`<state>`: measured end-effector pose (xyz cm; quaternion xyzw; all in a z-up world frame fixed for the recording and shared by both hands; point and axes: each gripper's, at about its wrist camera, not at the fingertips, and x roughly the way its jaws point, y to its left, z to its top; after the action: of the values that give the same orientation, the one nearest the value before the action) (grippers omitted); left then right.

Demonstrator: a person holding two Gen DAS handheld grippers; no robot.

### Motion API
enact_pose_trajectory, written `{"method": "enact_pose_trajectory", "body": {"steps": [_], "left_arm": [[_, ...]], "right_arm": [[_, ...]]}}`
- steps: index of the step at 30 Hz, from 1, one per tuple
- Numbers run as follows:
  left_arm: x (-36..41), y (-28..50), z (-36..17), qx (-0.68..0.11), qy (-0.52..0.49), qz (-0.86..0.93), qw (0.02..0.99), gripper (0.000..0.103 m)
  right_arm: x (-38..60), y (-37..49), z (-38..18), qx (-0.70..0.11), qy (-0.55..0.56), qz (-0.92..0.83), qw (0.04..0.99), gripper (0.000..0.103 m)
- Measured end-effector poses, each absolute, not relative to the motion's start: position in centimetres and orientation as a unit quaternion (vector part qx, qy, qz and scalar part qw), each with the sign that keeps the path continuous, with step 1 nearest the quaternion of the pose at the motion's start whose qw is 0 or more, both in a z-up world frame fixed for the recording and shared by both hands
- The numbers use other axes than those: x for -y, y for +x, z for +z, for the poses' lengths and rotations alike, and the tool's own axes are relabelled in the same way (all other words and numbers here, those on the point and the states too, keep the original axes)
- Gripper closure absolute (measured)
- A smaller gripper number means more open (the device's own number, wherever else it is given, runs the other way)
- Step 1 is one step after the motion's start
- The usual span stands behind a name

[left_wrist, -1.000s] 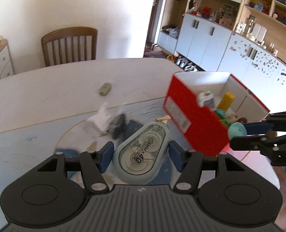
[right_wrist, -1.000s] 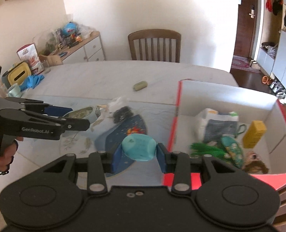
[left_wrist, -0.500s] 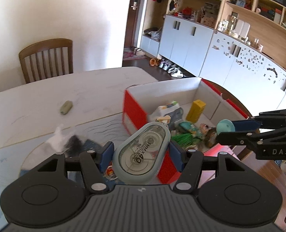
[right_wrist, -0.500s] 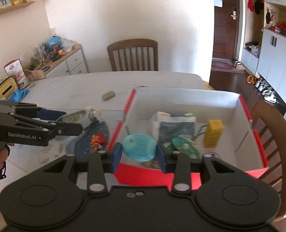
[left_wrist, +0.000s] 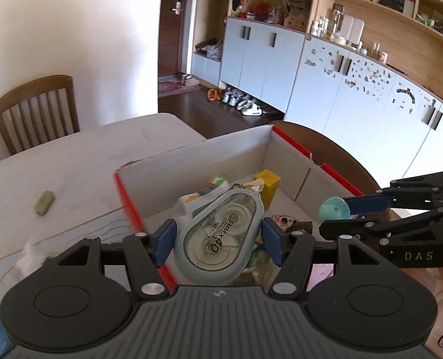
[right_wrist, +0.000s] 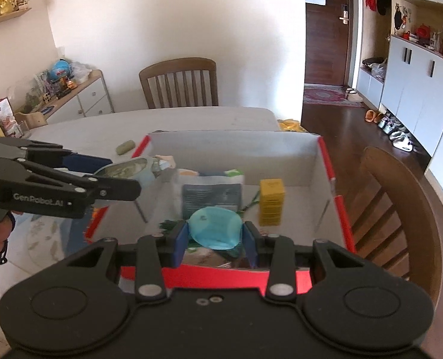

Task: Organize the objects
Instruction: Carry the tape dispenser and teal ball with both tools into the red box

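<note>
My left gripper (left_wrist: 218, 236) is shut on a clear grey correction tape dispenser (left_wrist: 221, 233) and hangs over the near left corner of the red-edged white box (left_wrist: 287, 164). My right gripper (right_wrist: 215, 236) is shut on a teal rounded object (right_wrist: 215, 227) above the box's (right_wrist: 329, 164) near side. Each gripper shows in the other's view: the right gripper (left_wrist: 338, 212) with its teal object (left_wrist: 334, 208) at the right, the left gripper (right_wrist: 125, 176) with the dispenser (right_wrist: 125, 172) at the left. Inside the box lie a yellow block (right_wrist: 271, 202), a white packet (right_wrist: 212, 193) and green items.
A small olive eraser-like piece (left_wrist: 44, 202) lies on the pale table (left_wrist: 80, 155) left of the box. A blue patterned mat (right_wrist: 45, 236) covers the near table. Wooden chairs stand at the far side (right_wrist: 179, 82) and right of the box (right_wrist: 400, 209). Cabinets line the right wall.
Both grippers have travelled with their loads from above the mat to above the box. The box now fills the middle of both views, and the mat and crumpled scraps have slid off left.
</note>
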<state>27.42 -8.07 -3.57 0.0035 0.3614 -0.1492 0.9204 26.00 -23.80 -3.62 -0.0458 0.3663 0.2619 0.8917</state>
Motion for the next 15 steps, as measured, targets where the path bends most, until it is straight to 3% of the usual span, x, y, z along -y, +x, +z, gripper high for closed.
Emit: {"method": "enact_pose_trajectory", "body": {"steps": [15], "left_arm": [[12.4, 34.6, -5.9, -0.396, 0.041, -0.147, 0.906, 0.042]], "right_arm": [[24.2, 30.9, -7.0, -0.404, -0.077, 0.263, 0.873, 0.065]]}}
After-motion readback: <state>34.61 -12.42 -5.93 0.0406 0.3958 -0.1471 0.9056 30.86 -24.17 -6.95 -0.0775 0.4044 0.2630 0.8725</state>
